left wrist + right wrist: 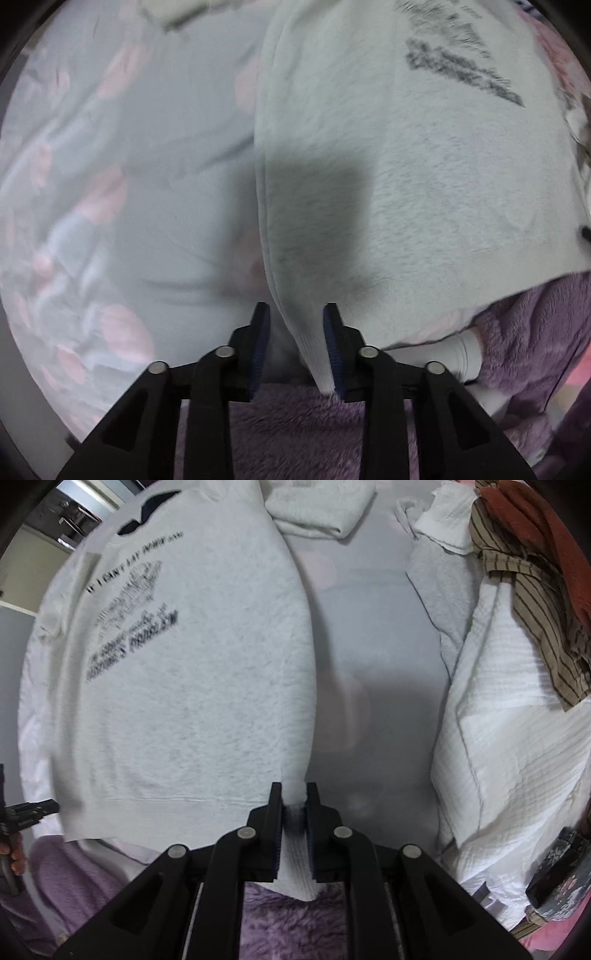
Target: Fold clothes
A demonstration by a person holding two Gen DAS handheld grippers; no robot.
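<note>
Grey sweatshirt (192, 672) lay flat on bed, print up. Right hand-held gripper (294, 812) pinched hem corner at 6 o'clock; left hand-held gripper (295, 332) gaped around other corner, probably to square hem.

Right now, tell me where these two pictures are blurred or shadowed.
Left wrist view: sweatshirt print smeared by blur, a dark shadow block ahead of the left gripper. Right wrist view: print partly legible, lower lines blurred; soft shadow on the sheet beyond the right gripper.

The pale grey fleece sweatshirt (192, 672) carries dark print; only "PROBLEM" reads clearly, the rest is blurred.
</note>
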